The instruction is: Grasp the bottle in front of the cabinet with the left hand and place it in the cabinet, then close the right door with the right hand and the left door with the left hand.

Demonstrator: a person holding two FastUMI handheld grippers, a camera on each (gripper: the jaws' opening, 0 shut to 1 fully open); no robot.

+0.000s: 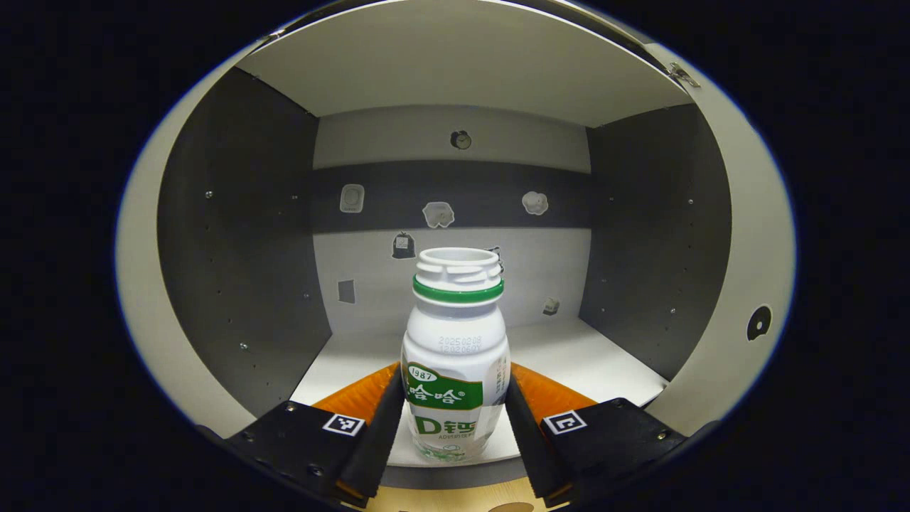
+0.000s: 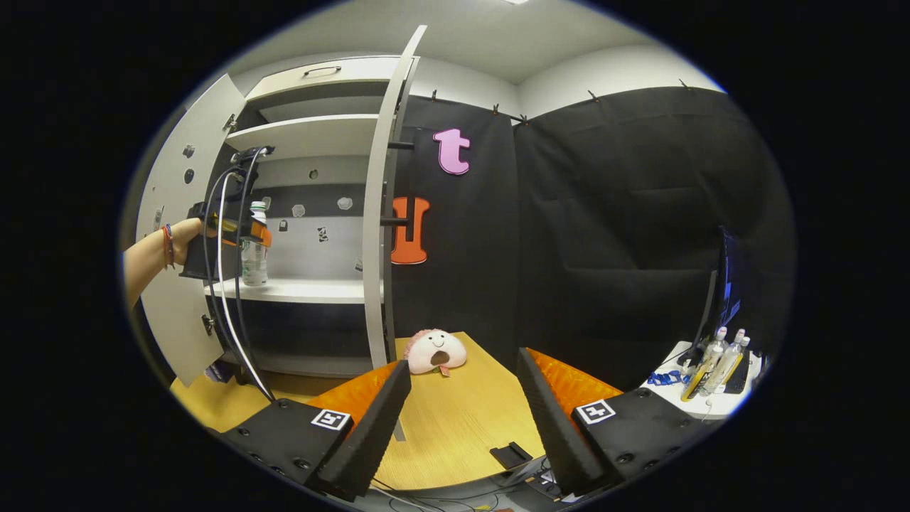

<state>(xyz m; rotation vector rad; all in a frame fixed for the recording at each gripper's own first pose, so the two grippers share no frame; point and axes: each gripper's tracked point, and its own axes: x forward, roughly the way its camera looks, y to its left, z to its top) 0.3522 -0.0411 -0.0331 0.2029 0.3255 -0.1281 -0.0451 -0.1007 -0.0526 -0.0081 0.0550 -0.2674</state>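
Inside the cabinet [image 1: 234, 235], the shelf [image 1: 569, 355] lies bare behind and to both sides of the bottle [image 1: 455, 355], which the left gripper [image 1: 455, 419] clamps at the front edge. Both doors stand wide; the right door [image 2: 377, 235] juts out edge-on. A plush toy [image 2: 435, 351] sits on the tabletop [image 2: 462, 419] just beside that door's foot, ahead of the parted right gripper [image 2: 462, 419].

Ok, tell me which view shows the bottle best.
The left gripper view: the bottle stands upright, close and central between the left claw fingers, at the front edge of the cabinet shelf. The right gripper view shows it small and far off, partly hidden by the left claw and cables.
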